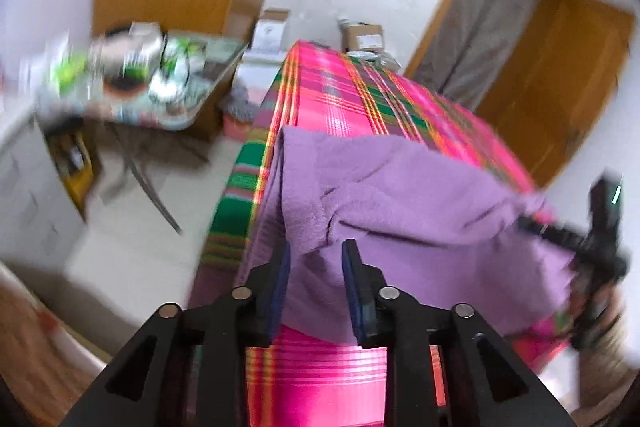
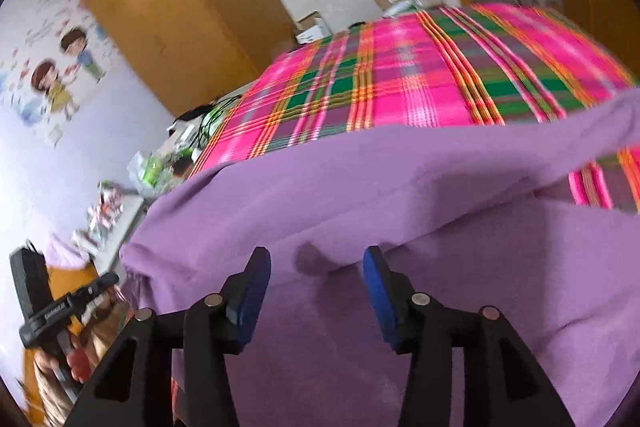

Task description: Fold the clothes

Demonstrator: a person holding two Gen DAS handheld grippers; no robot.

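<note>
- Standing spread, the left tool (image 1: 316,247): blue pads apart, a hanging fold of the purple cloth (image 1: 400,195) lying between them, neither pad seeming to press on it, though blur is making this hard to judge.
- Standing spread wider, the right tool (image 2: 316,255): nothing between its pads, only cloth (image 2: 360,187) lying beyond and beneath.
- Gripping nothing on either side, so apparently sitting between one fold and the next grasp.
- Lying across the near end of the plaid bed (image 1: 352,95), the cloth: covering the near edge, one side drooping over the bed's left side in the left view.
- Showing one layer already doubled over, a thick rolled ridge running across the cloth in the right view, with a flatter layer below it nearer the tool.
- Looking rumpled rather than squared: creases bunching at the middle, corners not lined up as far as visible.
- Judging the task as partly done: perhaps one fold made, more folding and smoothing left. Not possible to tell what kind of garment this is.
- Staying bare, the far part of the bed: no finished pile visible there.
- Showing beyond, blurred: a cluttered surface (image 1: 160,75) to the left, boxes (image 1: 362,37) by the far wall.
</note>
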